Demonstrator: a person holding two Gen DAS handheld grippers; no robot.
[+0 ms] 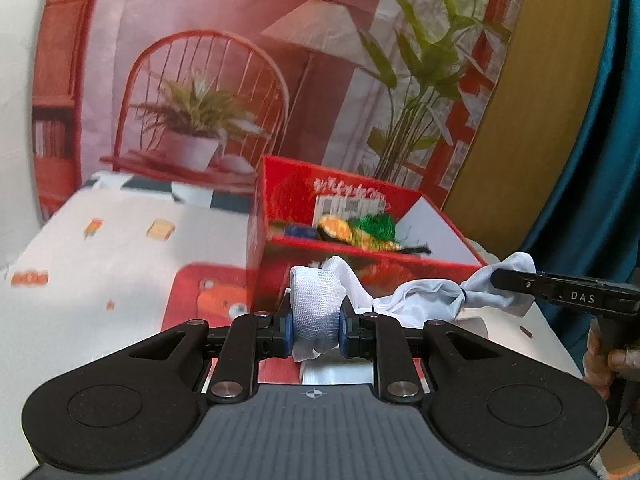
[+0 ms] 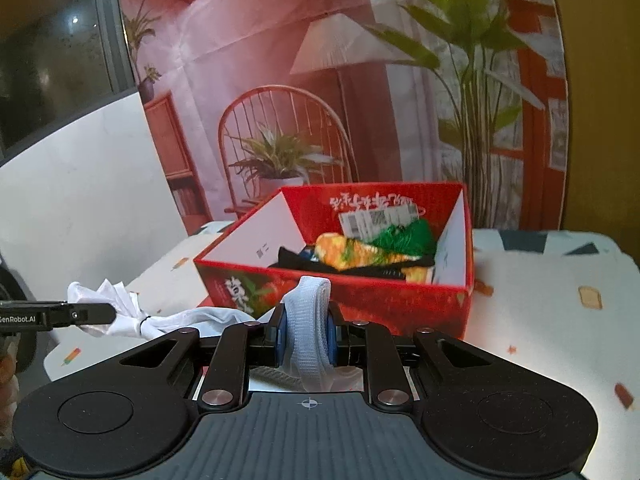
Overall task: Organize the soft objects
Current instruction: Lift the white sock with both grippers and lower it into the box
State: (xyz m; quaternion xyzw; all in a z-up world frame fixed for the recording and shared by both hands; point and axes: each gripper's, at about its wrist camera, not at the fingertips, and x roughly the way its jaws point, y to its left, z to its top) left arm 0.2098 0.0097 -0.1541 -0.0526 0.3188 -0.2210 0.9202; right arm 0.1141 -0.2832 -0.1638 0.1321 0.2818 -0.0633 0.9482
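The left gripper (image 1: 316,326) has its fingers (image 1: 285,330) clamped on one end of a pale blue-white cloth (image 1: 420,300), a mesh-textured fold bulging up between the blue pads. The right gripper (image 2: 307,336) is likewise closed on the other end of the same cloth, which hangs off the worktop (image 1: 120,248) between the two tools, with a thin dark band cinching it near one end. Just beyond the cloth stands an open red box (image 2: 340,300), and the cloth is in front of its near wall, outside it. Inside the box lie an orange-and-yellow soft item (image 2: 340,254), a bundle of green yarn (image 2: 404,236) and something black (image 2: 292,258). Behind the box hangs a printed backdrop (image 2: 280,80) showing a chair, a lamp and plants. The worktop under the box carries a white patterned cover.
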